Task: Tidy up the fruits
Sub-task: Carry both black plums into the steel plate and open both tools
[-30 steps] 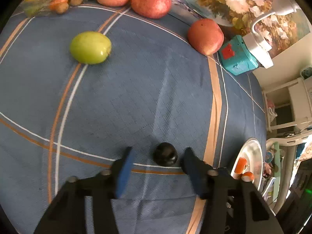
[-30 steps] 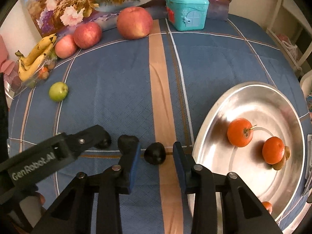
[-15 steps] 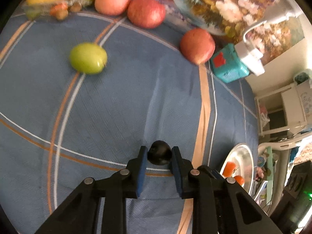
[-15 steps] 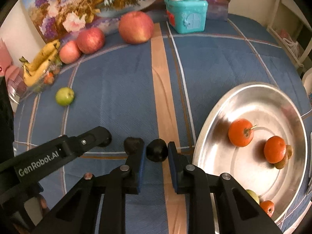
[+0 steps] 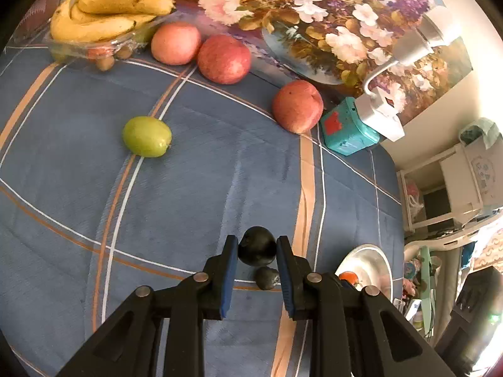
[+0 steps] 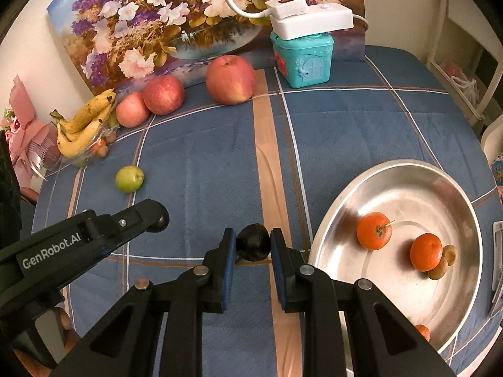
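Both tools (image 5: 257,253) (image 6: 253,244) now raised w/ plums (image 5: 257,246) (image 6: 253,242)

We had both pairs of jaws wide a second ago. Now our left gripper (image 5: 257,239) has pinched shut on the dark fruit (image 5: 257,246), and our right gripper (image 6: 252,233) on the second dark fruit (image 6: 253,242). In the right view the left gripper has drawn away toward the middle left. A small dark lump (image 5: 266,278) (we cannot identify it) now shows under the left's fruit.
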A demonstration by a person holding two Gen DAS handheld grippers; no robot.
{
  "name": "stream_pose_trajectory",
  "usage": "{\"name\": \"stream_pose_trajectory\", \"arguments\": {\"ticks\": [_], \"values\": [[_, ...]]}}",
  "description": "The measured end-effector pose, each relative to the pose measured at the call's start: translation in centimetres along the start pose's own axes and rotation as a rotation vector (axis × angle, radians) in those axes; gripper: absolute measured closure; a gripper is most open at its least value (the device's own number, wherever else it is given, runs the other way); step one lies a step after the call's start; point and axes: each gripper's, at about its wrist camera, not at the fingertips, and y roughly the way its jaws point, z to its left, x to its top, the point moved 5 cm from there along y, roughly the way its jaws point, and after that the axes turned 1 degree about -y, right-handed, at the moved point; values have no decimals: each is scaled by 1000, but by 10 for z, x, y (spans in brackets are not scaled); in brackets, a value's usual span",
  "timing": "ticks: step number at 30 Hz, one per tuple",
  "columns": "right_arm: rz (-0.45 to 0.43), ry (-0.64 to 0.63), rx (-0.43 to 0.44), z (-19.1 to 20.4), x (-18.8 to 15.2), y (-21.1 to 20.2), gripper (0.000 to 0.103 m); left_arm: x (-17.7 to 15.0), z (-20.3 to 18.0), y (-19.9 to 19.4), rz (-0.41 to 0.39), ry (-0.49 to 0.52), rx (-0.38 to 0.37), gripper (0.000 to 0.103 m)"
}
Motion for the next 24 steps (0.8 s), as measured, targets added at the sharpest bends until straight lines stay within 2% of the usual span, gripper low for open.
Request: {"name": "stream_pose_trajectory", "arguments": {"ticks": [6, 9, 17, 24], "values": [[-8, 26, 1, -15, 4, -3, 80, -6, -13, 0, 4, 27, -9, 76], [-14, 73, -8, -36, 8, -5, 80, -14, -27, 3, 23, 58, -25, 76], [-57, 268, -150, -128, 8, -24, 80, -56, -84, 19, 93, 244, -51, 76], [-45, 328, -177, -152, 1, -23, 79, -93, -116, 36, 171, 355, -69, 75]]}}
